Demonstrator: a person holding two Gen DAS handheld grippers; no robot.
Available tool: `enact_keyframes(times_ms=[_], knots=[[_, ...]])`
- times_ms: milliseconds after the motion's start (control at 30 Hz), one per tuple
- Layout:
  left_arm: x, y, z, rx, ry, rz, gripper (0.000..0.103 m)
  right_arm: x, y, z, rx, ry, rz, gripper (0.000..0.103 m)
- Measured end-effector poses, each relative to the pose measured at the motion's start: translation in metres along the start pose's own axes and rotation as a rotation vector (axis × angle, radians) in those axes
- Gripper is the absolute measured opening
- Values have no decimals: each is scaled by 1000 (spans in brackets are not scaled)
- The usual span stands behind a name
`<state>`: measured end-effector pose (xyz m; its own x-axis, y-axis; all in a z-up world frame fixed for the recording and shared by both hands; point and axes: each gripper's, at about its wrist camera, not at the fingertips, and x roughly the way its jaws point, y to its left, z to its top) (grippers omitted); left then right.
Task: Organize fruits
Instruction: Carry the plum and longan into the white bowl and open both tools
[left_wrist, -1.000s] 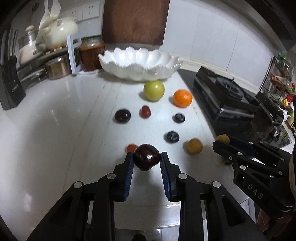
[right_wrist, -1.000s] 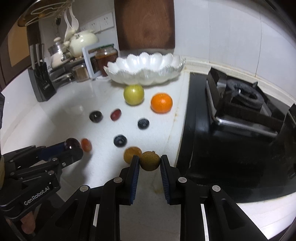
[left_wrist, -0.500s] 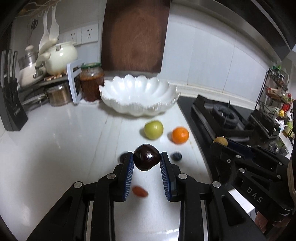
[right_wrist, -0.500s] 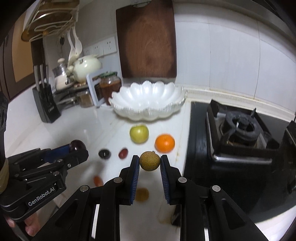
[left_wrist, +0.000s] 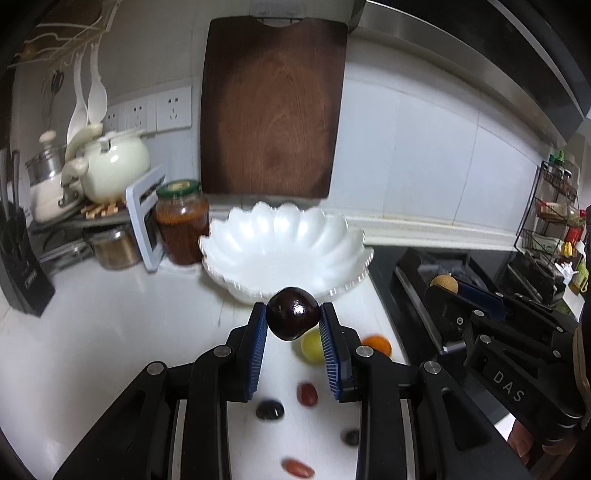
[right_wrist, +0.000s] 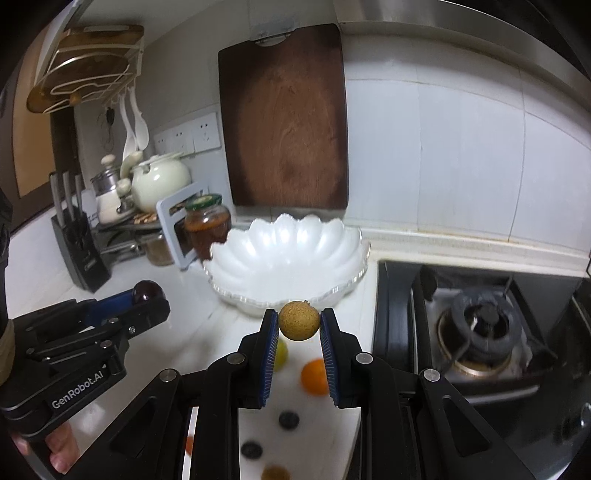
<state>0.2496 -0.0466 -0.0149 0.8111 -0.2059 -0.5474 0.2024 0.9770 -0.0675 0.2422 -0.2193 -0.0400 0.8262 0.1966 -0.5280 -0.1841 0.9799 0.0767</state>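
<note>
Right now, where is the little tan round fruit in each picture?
Left wrist view: the tan fruit is at the right edge, pinched at the tip of the right gripper, in front of the stove.
Right wrist view: the tan fruit is in the lower middle, squeezed between the blue pads.
Shared landmark: the white scalloped bowl under the wooden cutting board.

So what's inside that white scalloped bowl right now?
Nothing that shows: the white bowl looks bare inside in both views. Its near bottom edge is partly covered by the dark plum and the tan fruit, each held in a gripper in front of it.
</note>
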Motion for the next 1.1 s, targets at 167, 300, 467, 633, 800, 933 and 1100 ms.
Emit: enact_keyframes(times_ms=[167,300,467,633,800,933,1100], knots=[[11,7,23,12,-25,2,29,13,0,21,-12,-14,-4,25],[23,13,39,24,-33,5,29,26,2,39,-16,-22,-3,25],[40,22,59,36,-38,8,29,47,6,62,-28,-18,-9,25],[65,30,79,48,-24,20,29,72,8,81,-47,0,-19,25],[94,36,93,61,16,25,29,101,6,97,-60,32,-27,25],[124,42,100,63,69,39,29,126,6,105,-65,71,-37,25],[154,48,105,59,128,33,29,160,2,108,-63,129,-38,25]])
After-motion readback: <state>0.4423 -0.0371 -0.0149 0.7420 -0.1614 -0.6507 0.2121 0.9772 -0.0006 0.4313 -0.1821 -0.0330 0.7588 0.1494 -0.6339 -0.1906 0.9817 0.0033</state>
